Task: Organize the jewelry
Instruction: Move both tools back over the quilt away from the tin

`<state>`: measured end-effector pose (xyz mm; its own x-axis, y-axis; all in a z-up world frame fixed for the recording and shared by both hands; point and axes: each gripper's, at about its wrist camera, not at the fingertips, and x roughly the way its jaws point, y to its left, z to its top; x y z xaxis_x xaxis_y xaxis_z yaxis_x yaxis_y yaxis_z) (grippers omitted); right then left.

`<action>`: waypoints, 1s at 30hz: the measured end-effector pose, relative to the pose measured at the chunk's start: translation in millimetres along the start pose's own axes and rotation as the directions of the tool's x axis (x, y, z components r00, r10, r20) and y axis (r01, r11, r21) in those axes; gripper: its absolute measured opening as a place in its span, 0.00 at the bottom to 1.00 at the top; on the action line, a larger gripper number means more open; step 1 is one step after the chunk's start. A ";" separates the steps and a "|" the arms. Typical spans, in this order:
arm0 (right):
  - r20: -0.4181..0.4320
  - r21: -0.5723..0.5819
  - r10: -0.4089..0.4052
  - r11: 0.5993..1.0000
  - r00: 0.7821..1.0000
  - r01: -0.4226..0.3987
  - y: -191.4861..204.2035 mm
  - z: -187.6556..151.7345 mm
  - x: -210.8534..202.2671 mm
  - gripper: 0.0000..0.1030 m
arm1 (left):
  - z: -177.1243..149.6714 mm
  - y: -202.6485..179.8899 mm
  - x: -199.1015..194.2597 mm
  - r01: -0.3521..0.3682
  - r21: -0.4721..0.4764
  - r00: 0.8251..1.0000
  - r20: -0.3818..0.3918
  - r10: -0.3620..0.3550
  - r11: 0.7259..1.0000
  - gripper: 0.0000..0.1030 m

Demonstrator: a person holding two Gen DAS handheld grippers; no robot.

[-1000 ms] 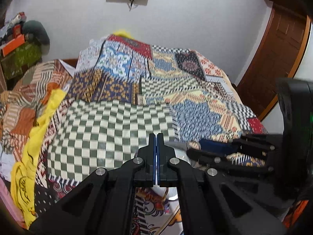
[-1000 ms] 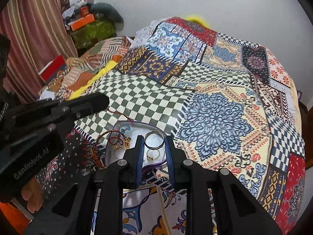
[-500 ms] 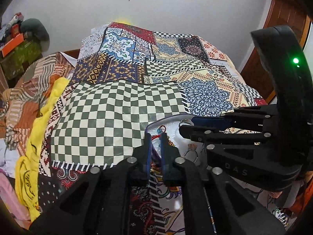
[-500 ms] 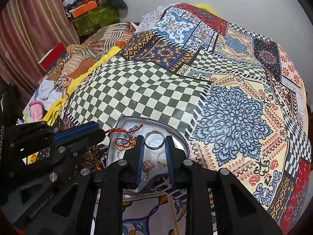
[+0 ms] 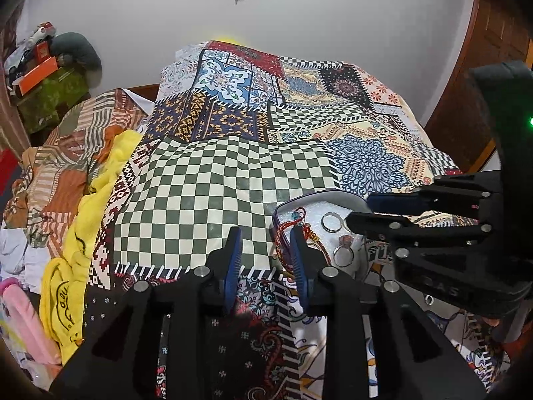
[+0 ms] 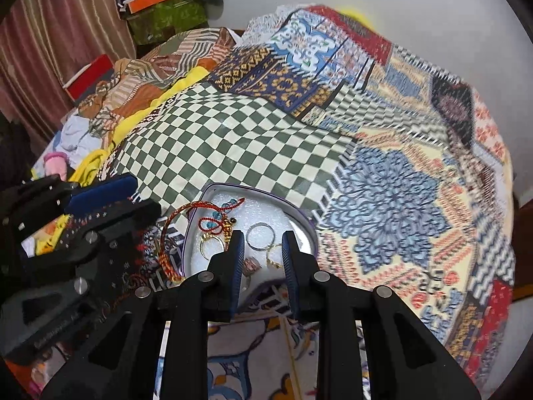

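Tray [image 6: 301, 223] of jewelry is sitting on the patchwork bedspread [image 6: 393, 196], at the near edge of its green-checked patch. Left gripper [image 5: 266, 236] is hanging just left of the tray, jaws having just been opening, nothing between them. Right gripper [image 6: 261, 236] is hovering over the tray, jaws having just been parting, framing a silver ring [image 6: 260, 231] without pressing it. Red cord bracelet [image 6: 170, 230] is draping over the tray's left rim

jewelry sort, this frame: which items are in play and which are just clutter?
In play:
- white tray, on the patchwork bedspread
- silver ring
- gold rings
- red cord bracelet, draped over the tray's rim
- left gripper and right gripper, both empty, jaws just opening

Clutter:
- yellow cloth
- orange box
- green box
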<state>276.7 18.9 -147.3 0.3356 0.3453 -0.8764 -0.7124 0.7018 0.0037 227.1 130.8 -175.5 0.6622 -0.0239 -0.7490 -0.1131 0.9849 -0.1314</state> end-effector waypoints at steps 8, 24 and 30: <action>0.094 -0.019 -0.046 0.999 0.994 0.048 -0.8 -17.1 -40.5 0.38 | -6.1 -9.8 -21.1 0.010 0.009 1.000 0.019 -0.010 1.000 0.34; 0.213 0.115 -0.087 0.991 0.973 0.063 -46.1 -78.2 -107.3 0.38 | -33.1 -67.8 -46.7 0.095 0.111 0.995 0.004 -0.096 0.989 0.34; 0.189 0.181 -0.102 0.981 0.977 0.067 -68.5 -104.7 -106.4 0.38 | -48.8 -103.2 -35.9 0.116 0.194 0.993 -0.039 -0.111 0.974 0.34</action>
<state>225.2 -131.2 -104.7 0.5167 0.3837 -0.7653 -0.5652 0.8244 0.0318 178.8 21.6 -166.7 0.6409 -0.1397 -0.7548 0.1106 0.9898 -0.0892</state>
